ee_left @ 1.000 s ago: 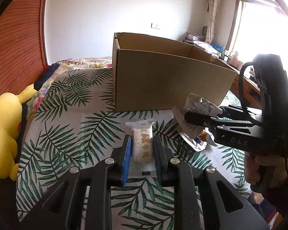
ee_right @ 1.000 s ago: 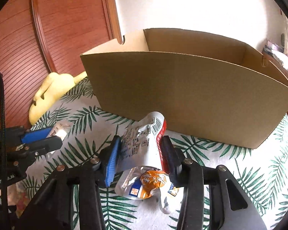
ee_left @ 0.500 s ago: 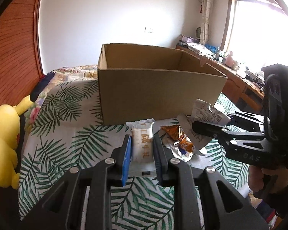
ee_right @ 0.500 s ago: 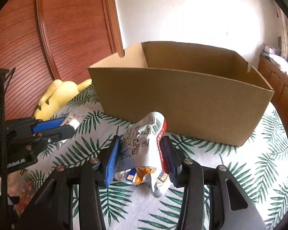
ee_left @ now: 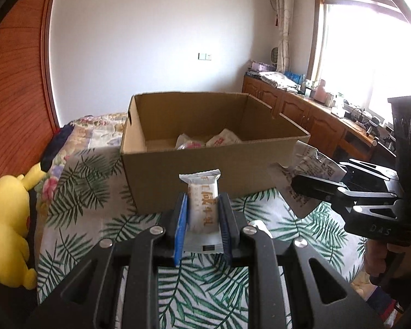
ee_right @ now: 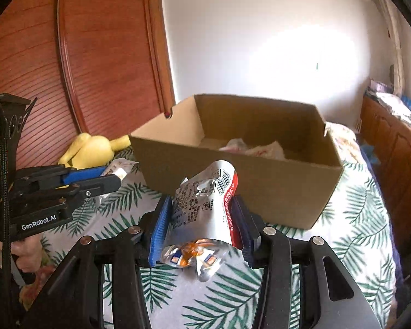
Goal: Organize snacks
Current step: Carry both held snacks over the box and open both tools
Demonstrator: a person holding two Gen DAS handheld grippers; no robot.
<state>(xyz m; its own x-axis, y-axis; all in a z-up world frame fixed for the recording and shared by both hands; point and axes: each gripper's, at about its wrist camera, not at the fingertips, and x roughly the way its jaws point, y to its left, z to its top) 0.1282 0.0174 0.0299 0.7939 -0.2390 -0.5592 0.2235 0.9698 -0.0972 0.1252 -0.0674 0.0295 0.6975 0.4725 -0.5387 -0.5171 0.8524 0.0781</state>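
My left gripper (ee_left: 202, 205) is shut on a small white snack bar packet (ee_left: 202, 205) with brown lettering, held upright above the bed in front of the cardboard box (ee_left: 205, 170). My right gripper (ee_right: 201, 211) is shut on a crumpled silver and red snack bag (ee_right: 205, 208); it shows at the right of the left wrist view as the right gripper (ee_left: 309, 183), beside the box's near right corner. The left gripper (ee_right: 106, 176) appears at the left of the right wrist view. White wrapped snacks (ee_left: 208, 141) lie inside the open box (ee_right: 260, 181).
The box stands on a bed with a palm-leaf sheet (ee_left: 90, 192). A yellow plush toy (ee_left: 5, 224) lies at the bed's left edge by a wooden headboard (ee_right: 96, 54). A wooden cabinet (ee_left: 315, 120) with clutter runs under the window on the right.
Both grippers have risen with their packets, so the box now sits lower in view and its inside with the snacks has come into sight.
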